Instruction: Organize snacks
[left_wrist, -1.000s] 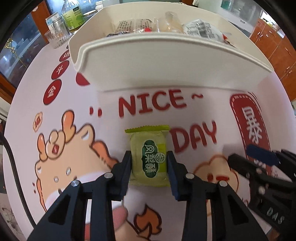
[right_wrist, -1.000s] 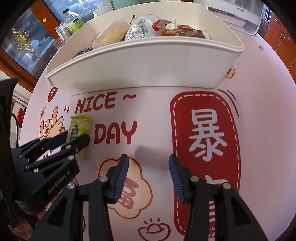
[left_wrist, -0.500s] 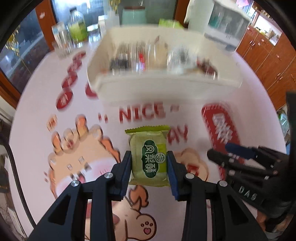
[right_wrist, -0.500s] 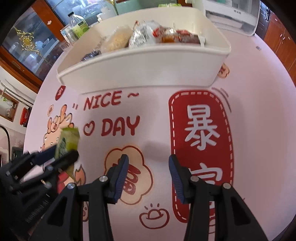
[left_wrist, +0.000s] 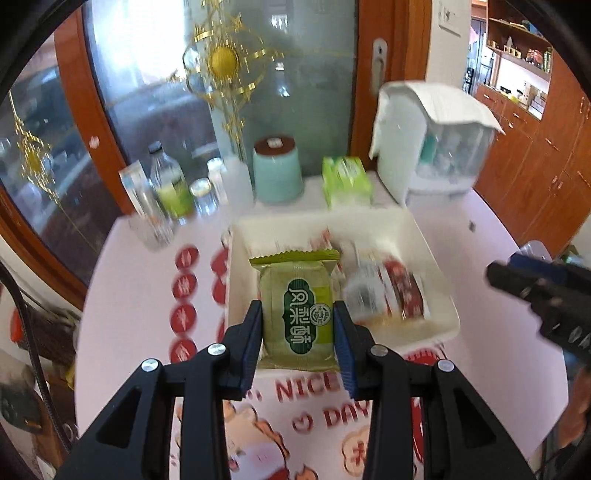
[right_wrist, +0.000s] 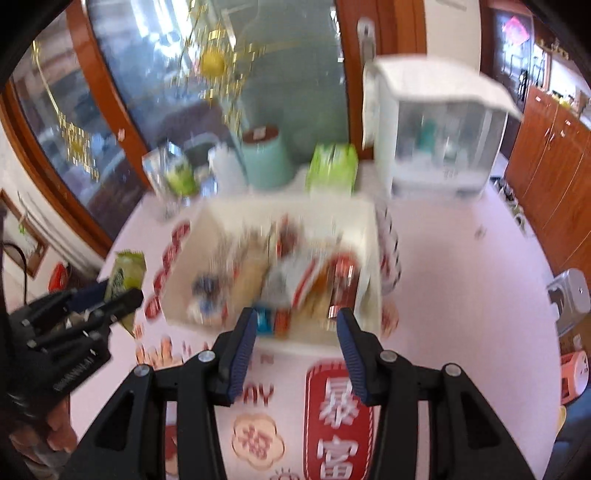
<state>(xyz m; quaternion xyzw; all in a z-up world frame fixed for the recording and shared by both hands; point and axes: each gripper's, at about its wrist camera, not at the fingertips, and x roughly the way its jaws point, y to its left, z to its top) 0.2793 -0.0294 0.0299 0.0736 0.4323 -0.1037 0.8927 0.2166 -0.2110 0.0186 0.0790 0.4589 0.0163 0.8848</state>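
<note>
My left gripper (left_wrist: 298, 332) is shut on a green snack packet (left_wrist: 297, 314) and holds it in the air above the near edge of the white bin (left_wrist: 437, 266). The bin holds several wrapped snacks (left_wrist: 384, 290). In the right wrist view the same packet (right_wrist: 123, 275) shows at the left, in the left gripper (right_wrist: 99, 302). My right gripper (right_wrist: 295, 343) is open and empty, raised above the near side of the bin (right_wrist: 371, 236). It shows at the right edge of the left wrist view (left_wrist: 543, 295).
The pink printed tablecloth (left_wrist: 491, 236) covers the table. Behind the bin stand a mint cup (left_wrist: 277, 171), a green box (left_wrist: 345, 181), bottles and glasses (left_wrist: 168, 192), and a white covered rack (left_wrist: 432, 140). A glass door is behind them.
Both grippers rose well above the table. The left one lifted the green packet off the cloth and carried it forward over the bin's near edge. The right stayed open.
</note>
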